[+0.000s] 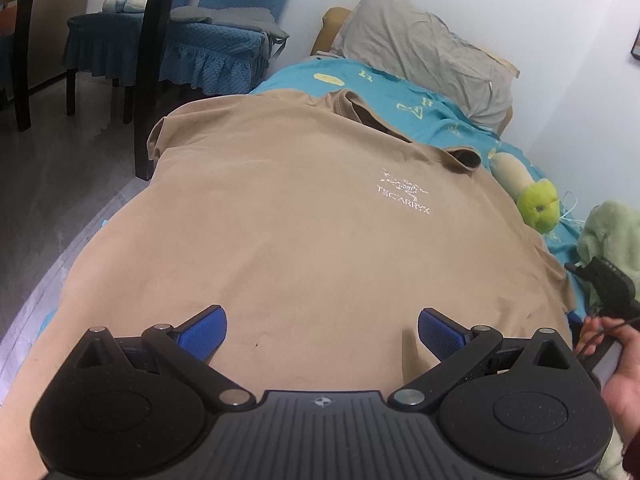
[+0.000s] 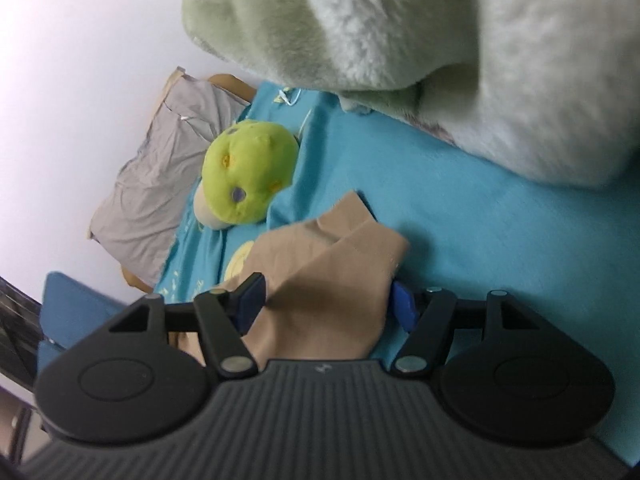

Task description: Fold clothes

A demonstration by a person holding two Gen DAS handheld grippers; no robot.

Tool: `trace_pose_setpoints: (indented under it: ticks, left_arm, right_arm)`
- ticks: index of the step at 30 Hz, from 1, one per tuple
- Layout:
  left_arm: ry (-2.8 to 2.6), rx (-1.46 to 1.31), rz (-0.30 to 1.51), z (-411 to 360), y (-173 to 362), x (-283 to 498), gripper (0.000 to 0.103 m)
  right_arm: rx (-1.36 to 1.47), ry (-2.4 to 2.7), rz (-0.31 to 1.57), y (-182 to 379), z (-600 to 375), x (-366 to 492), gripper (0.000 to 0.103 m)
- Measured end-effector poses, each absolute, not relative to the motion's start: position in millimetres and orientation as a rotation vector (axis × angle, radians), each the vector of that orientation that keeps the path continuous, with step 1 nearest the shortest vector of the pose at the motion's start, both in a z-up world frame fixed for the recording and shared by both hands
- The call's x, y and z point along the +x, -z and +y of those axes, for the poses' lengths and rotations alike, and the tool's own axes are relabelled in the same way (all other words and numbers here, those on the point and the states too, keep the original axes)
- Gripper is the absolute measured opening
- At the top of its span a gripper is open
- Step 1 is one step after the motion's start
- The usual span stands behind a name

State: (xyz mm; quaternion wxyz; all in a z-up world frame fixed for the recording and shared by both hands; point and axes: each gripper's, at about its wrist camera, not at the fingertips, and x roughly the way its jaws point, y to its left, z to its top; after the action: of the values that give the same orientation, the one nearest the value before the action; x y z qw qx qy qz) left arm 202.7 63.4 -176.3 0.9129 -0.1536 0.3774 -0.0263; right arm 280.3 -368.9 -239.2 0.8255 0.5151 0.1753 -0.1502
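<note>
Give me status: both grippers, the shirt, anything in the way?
Left gripper open over shirt, spread flat on bed. Right gripper open around shirt's corner, not clamped. Green plush toy and fluffy blanket close by.

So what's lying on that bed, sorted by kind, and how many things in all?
Tan T-shirt: 1
Grey pillow: 1
Green plush toy: 1
Pale green fleece: 1
Total: 4, all on the blue sheet.
</note>
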Motion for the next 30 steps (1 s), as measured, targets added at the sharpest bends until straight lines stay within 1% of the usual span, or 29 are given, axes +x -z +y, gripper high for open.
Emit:
trace_pose_setpoints:
  ticks: [1, 3, 9, 13, 15, 17, 18, 19, 20, 22, 26, 30]
  left_arm:
    - [0.054, -0.312, 0.776, 63.0, 176.5, 202.3, 0.103]
    - [0.056, -0.305, 0.774, 62.0, 176.9, 202.2, 0.103]
    - [0.051, -0.288, 0.766, 60.3, 178.4, 203.7, 0.103]
    - [0.053, -0.286, 0.761, 60.7, 178.9, 203.4, 0.103]
    - [0.053, -0.284, 0.758, 60.3, 179.3, 203.3, 0.103]
    - [0.053, -0.281, 0.756, 59.8, 180.0, 203.8, 0.103]
    - [0.053, -0.279, 0.754, 59.5, 180.2, 204.2, 0.103]
    - [0.053, -0.278, 0.753, 59.4, 180.4, 204.6, 0.103]
    - [0.053, -0.278, 0.751, 59.7, 180.6, 204.8, 0.103]
    - [0.053, -0.281, 0.751, 60.3, 180.3, 205.5, 0.103]
    - [0.058, -0.293, 0.748, 63.3, 178.7, 204.1, 0.103]
    - [0.061, -0.307, 0.749, 65.7, 177.7, 204.6, 0.103]
  right_arm:
    - [1.105, 0.312, 0.367, 240.2, -372.0, 283.9, 0.07]
    - [1.1, 0.282, 0.361, 240.7, -374.7, 290.5, 0.071]
    - [0.898, 0.212, 0.452, 225.4, -362.6, 319.8, 0.071]
    - [0.908, 0.058, 0.425, 224.8, -357.0, 334.6, 0.071]
    - [0.854, 0.049, 0.427, 222.1, -350.9, 341.9, 0.07]
    - [0.803, 0.071, 0.446, 220.0, -346.7, 348.4, 0.061]
    - [0.792, 0.097, 0.457, 218.8, -345.5, 350.9, 0.04]
    - [0.78, 0.123, 0.468, 217.6, -344.4, 353.4, 0.021]
    - [0.759, 0.129, 0.455, 214.2, -342.3, 352.5, 0.021]
    - [0.682, 0.171, 0.417, 203.9, -335.6, 348.0, 0.017]
    - [0.606, 0.305, 0.312, 184.0, -336.4, 339.0, 0.015]
    - [0.598, 0.37, 0.349, 184.1, -346.4, 338.7, 0.016]
